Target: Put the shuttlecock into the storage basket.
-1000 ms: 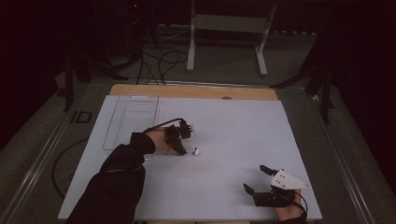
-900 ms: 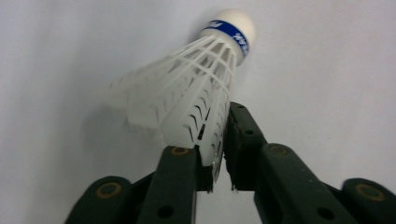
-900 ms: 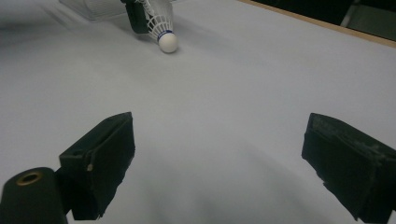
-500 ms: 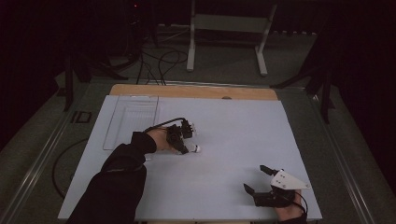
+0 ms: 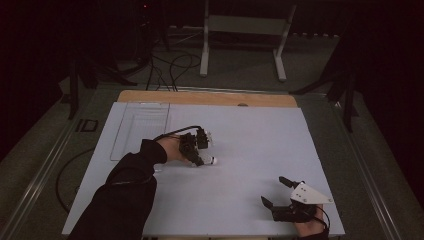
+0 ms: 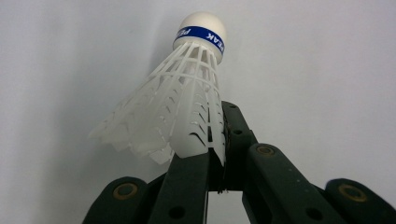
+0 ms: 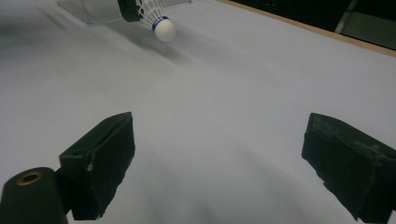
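High view first: we find the left gripper [image 5: 206,151] near the middle of the large white sheet-covered table [image 5: 250,135], with the person's dark-sleeved left forearm [image 5: 125,185] reaching in from the table's near left edge. We note that its jaws have just been closing and now stand pressed together on the skirt of a white plastic shuttlecock with a round white cork and a blue band [image 5: 209,160]; the cork points toward the table's right side. In the left gripper view we confirm the hold: the two black jaws meet on the lower rim of the shuttlecock's [image 6: 180,100] latticed skirt, the skirt flaring to the left of the jaws and the cork end standing away from them, with the bare table surface behind it. We cannot tell from that view whether the cork touches the table; the right gripper view shows the shuttlecock [image 7: 156,18] tilted cork-down with a soft shadow beneath it on the table. We record the right gripper [image 5: 282,192], with its grey three-cornered plate on top, at the table's near right corner, well apart from the shuttlecock. Its jaws stand wide apart in the right gripper view, with nothing but table between them. We also note a clear ribbed plastic tray [image 5: 141,127] lying flat toward the table's far left, near the left gripper but not touching it.
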Demonstrator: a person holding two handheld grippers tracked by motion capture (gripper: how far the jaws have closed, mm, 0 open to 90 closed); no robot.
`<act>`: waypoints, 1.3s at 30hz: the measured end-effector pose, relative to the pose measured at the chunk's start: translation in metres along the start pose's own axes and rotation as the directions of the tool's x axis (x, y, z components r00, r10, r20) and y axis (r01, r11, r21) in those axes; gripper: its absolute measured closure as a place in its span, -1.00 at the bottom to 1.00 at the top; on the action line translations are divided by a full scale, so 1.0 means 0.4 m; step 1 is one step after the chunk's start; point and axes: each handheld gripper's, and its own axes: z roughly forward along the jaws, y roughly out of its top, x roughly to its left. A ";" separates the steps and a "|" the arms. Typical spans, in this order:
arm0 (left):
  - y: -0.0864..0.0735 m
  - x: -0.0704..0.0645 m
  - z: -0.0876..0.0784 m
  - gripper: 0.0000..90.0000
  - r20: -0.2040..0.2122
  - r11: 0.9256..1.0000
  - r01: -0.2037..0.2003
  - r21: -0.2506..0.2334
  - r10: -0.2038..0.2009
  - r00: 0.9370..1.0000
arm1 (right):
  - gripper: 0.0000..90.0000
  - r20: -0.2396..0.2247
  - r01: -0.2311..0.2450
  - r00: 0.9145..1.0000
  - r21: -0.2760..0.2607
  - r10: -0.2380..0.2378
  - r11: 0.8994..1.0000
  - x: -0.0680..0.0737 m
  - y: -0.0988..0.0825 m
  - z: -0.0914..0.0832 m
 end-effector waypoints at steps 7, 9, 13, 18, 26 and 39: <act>0.007 -0.014 -0.029 0.99 0.017 1.000 -0.029 -0.007 0.029 0.999 | -0.79 0.017 0.013 1.000 0.004 -0.013 1.000 0.001 0.000 0.000; 0.010 -0.018 -0.038 0.99 0.014 0.999 -0.033 -0.011 0.033 0.999 | -0.79 0.013 0.009 1.000 0.002 -0.009 1.000 0.001 0.000 0.001; 0.013 -0.027 -0.058 0.99 0.014 0.998 -0.057 -0.037 0.058 0.998 | -0.79 0.016 0.016 1.000 0.006 -0.016 1.000 0.002 0.001 0.000; 0.015 -0.037 -0.084 0.99 0.012 0.997 -0.067 -0.042 0.068 0.998 | -0.79 0.013 0.010 1.000 0.002 -0.010 1.000 0.002 0.001 -0.001; 0.014 -0.051 -0.116 0.99 0.000 0.996 -0.083 -0.033 0.083 0.997 | -0.79 0.012 0.006 1.000 -0.005 -0.006 1.000 0.002 0.002 -0.002; 0.014 -0.061 -0.176 0.99 -0.018 0.994 -0.094 -0.058 0.093 0.995 | -0.79 0.006 0.004 1.000 -0.001 -0.004 1.000 0.003 0.002 0.000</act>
